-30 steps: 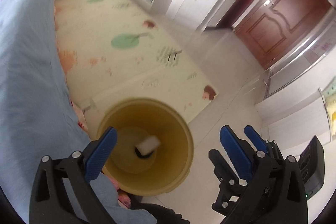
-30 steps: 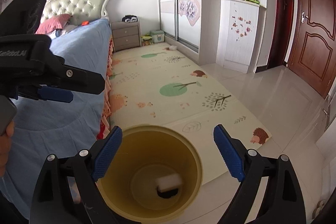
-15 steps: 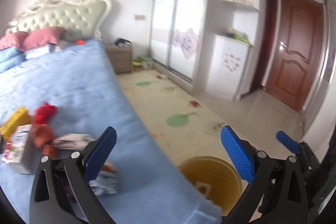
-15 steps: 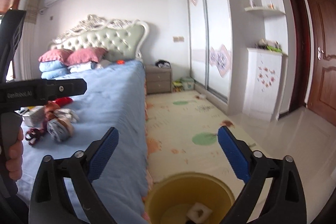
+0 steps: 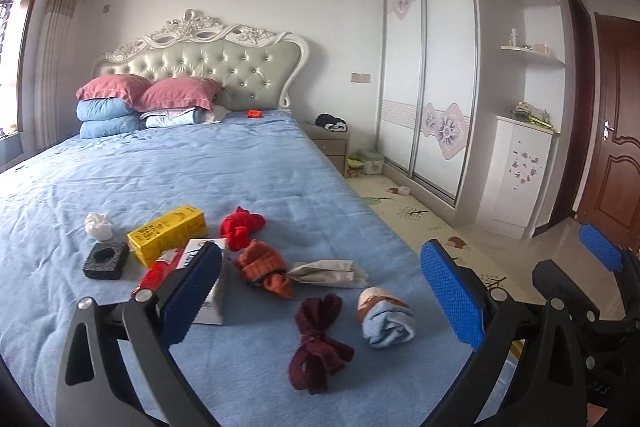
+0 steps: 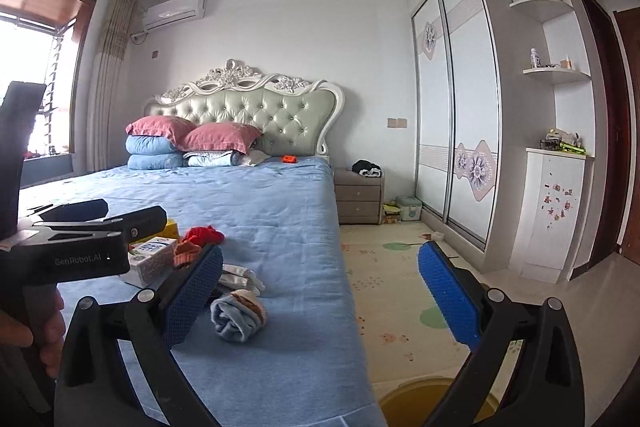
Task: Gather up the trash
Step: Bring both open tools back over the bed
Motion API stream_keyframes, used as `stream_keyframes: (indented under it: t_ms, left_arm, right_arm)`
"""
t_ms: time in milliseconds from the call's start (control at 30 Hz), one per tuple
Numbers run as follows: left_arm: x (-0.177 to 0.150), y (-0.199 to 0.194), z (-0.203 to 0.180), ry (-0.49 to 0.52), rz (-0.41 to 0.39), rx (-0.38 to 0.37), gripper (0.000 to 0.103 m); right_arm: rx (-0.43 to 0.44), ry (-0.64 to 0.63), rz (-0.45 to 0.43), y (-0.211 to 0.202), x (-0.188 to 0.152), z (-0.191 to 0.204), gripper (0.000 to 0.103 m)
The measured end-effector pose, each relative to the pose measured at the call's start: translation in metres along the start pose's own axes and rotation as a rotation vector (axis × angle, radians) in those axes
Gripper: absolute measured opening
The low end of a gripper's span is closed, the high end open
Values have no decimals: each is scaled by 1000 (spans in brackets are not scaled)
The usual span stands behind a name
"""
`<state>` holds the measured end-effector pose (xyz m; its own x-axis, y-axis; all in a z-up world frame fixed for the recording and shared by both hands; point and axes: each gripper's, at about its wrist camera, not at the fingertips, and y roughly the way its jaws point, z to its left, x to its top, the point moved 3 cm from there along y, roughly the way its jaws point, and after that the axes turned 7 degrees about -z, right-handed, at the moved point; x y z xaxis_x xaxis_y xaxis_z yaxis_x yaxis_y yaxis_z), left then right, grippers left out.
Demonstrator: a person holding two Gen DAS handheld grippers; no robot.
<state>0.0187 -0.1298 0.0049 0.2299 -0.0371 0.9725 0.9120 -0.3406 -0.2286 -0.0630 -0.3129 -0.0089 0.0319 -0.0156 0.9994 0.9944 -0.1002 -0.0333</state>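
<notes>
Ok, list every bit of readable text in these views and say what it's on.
"GenRobot.AI": on the black body of the left gripper, seen from the right wrist view.
Yellow box: dark print, too blurred to read.
White carton: blue print, too small to read.
Nothing else legible.

Boxes, a foam block (image 5: 106, 260), a tissue ball (image 5: 98, 225) and rolled socks (image 5: 386, 319) on the bed (image 5: 192, 171), pillows (image 5: 144, 95) at its head, nightstand (image 5: 330, 143) beside it, wardrobe (image 5: 428, 75) further right, bin (image 6: 416, 403) on the floor by the bed's foot
</notes>
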Motion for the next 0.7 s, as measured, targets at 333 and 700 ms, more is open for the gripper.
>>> stream_keyframes:
  t_ms: [333,700]
  left_arm:
    - [-14,-5,46,-21,0,95,99]
    - [-26,-2,62,-21,-18,153,99]
  right_arm:
    - [60,-5,8,9,1,46,95]
    - [76,-16,32,21,-8,61,95]
